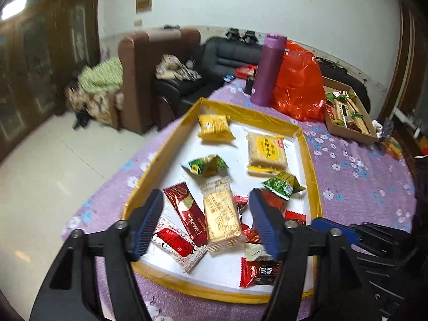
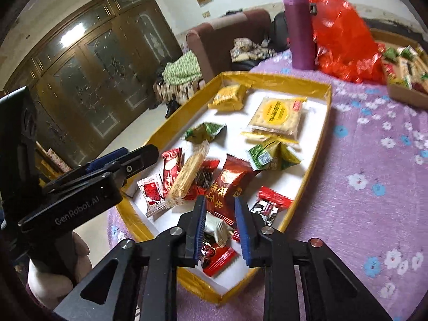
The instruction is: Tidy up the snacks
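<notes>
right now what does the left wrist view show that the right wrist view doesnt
Only the left wrist view shows the black sofa clearly, and the cardboard box whole.

Only the right wrist view shows the left tool from the side, with the hand gripping its handle, plus the small red candy under the right tool.

Both show the yellow-rimmed tray, the purple bottle, the red bag and the square cracker pack.

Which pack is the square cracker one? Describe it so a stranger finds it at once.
Start at the yellow-rimmed tray on the purple flowered cloth. Look toward its far right corner, near the purple bottle. The square cracker pack lies flat there: clear wrap, pale crackers, a big yellow circle label, unlike the all-yellow pack left of it.
</notes>
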The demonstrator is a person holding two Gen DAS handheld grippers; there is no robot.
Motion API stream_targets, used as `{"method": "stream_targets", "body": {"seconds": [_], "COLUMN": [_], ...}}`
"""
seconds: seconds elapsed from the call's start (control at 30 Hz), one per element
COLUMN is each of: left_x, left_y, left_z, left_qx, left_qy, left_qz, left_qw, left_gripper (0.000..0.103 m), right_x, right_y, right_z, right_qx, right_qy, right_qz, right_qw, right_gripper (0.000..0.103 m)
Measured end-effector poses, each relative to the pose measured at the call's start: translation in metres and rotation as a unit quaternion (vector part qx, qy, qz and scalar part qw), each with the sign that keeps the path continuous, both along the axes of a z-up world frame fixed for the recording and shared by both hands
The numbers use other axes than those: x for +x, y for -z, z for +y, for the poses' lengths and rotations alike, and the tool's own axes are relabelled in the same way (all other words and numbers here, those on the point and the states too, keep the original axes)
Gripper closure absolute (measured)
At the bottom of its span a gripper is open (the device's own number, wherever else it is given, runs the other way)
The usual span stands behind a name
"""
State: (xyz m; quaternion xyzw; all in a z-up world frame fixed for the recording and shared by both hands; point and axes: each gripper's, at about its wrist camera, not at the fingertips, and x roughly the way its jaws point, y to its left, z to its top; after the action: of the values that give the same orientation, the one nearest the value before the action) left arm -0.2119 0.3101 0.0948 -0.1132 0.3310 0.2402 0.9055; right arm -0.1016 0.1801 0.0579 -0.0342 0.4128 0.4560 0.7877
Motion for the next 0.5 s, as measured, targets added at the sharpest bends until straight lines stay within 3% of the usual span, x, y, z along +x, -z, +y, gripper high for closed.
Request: {"method": "stream_targets", "body": {"seconds": [0.23, 0.5], "left_x": [-0.006, -0.003], "left_y": [-0.02, -0.024], "left_z": [-0.047, -0.087], "left_qx": [0.072, 0.083], "left_qy": [-0.001, 0.028], "left_qz": [-0.009, 0.004], "left_qw": [0.9974, 0.9961], "left_gripper": [0.021, 0.02], "right_x": [-0.02, -0.028], "right_y": [-0.016, -0.016], "right_z": [-0.047, -0.099], "right_qx": [0.012, 0.023], "right_qy": [0.041, 0.081], "right_qz": [-0.036, -0.028], "right_qw": [0.998, 0.996], "right_gripper": [0.067, 0.065]}}
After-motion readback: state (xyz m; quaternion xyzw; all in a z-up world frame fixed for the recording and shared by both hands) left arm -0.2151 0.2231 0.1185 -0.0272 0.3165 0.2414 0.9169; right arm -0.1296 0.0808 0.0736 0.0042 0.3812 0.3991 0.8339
